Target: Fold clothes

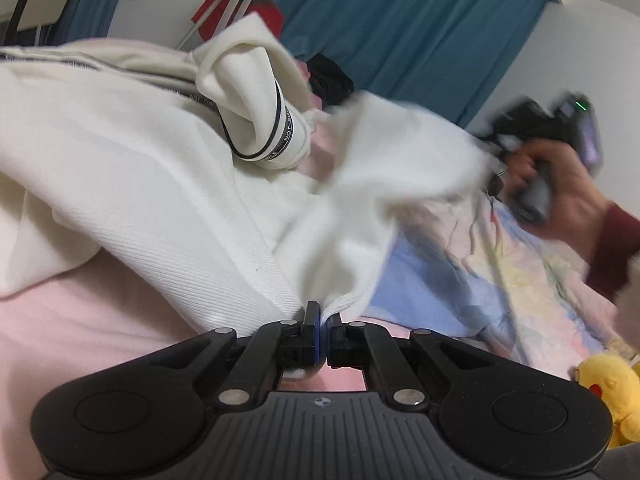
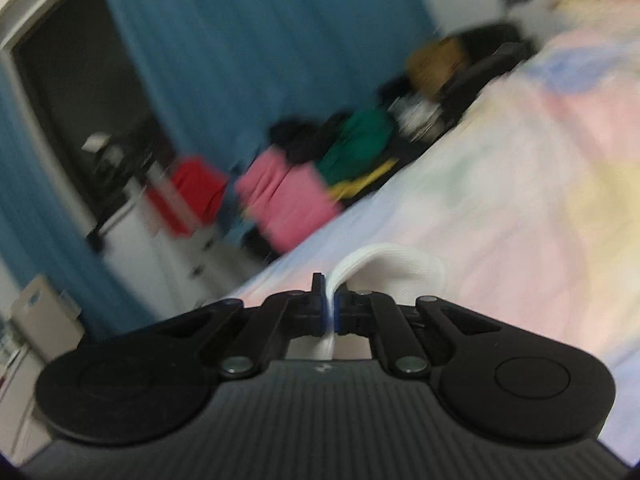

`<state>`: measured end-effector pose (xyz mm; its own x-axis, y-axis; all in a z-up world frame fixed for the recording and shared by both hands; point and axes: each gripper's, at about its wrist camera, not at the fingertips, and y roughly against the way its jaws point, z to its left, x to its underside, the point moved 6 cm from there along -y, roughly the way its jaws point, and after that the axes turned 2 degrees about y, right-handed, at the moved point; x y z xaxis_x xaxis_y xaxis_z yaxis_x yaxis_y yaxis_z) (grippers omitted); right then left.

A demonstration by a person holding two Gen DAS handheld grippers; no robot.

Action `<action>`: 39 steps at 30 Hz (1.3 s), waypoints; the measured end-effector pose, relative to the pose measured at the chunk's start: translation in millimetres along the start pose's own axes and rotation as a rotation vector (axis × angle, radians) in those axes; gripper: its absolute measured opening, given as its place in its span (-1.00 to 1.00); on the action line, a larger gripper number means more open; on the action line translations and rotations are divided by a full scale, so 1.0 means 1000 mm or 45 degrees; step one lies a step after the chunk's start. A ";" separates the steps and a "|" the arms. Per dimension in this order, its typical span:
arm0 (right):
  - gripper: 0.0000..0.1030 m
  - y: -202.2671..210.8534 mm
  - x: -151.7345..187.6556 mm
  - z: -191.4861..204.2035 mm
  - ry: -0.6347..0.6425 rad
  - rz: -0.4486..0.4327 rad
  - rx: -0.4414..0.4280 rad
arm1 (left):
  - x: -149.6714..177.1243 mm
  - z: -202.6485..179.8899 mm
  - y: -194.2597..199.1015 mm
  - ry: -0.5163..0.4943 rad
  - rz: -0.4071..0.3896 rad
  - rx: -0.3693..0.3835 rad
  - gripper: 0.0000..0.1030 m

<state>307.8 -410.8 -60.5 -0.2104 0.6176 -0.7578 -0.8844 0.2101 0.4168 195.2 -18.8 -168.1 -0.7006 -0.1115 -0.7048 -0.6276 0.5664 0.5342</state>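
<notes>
- left wrist view: left gripper (image 1: 323,322) has its jaws clamped on an edge of the white garment (image 1: 168,184), which sprawls over the pink bed (image 1: 80,320); far right, the right gripper (image 1: 496,152) in a hand (image 1: 560,188) pulls another bit up, probably to spread it flat
- right wrist view: blurry, but the jaws of the right gripper pinch a white hem above the pastel sheet (image 2: 520,184), with the clothes pile (image 2: 320,176) far behind
</notes>
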 end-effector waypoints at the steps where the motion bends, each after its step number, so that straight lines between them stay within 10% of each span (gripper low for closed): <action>1: -0.89 0.010 0.001 -0.017 -0.031 -0.004 0.020 | 0.000 -0.002 0.001 -0.012 -0.003 -0.008 -0.95; 11: -0.86 0.113 0.015 -0.185 -0.354 -0.021 0.202 | 0.006 -0.011 0.008 -0.136 0.003 -0.087 -0.92; 14: -0.84 0.116 0.032 -0.207 -0.577 0.095 0.102 | 0.006 -0.009 0.011 -0.102 0.004 -0.096 -0.91; 20: -0.73 0.108 0.056 -0.208 -0.866 0.187 -0.128 | 0.013 -0.009 0.014 -0.077 -0.004 -0.108 -0.89; 24: -0.05 0.090 0.063 -0.201 -0.882 0.255 -0.177 | 0.012 -0.009 0.013 -0.051 -0.006 -0.104 -0.89; 36: -0.07 0.036 0.040 -0.220 -0.892 0.054 -0.017 | 0.011 -0.009 0.006 -0.061 -0.012 -0.115 -0.89; 39: -0.37 0.033 0.025 -0.221 -0.843 -0.036 0.031 | 0.012 -0.006 0.004 -0.047 -0.005 -0.112 -0.89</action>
<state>181.1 -556.2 -176.1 0.1202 0.9452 -0.3036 -0.8746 0.2455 0.4181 182.7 -23.1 -171.3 -0.6860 -0.0826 -0.7229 -0.6591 0.4916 0.5692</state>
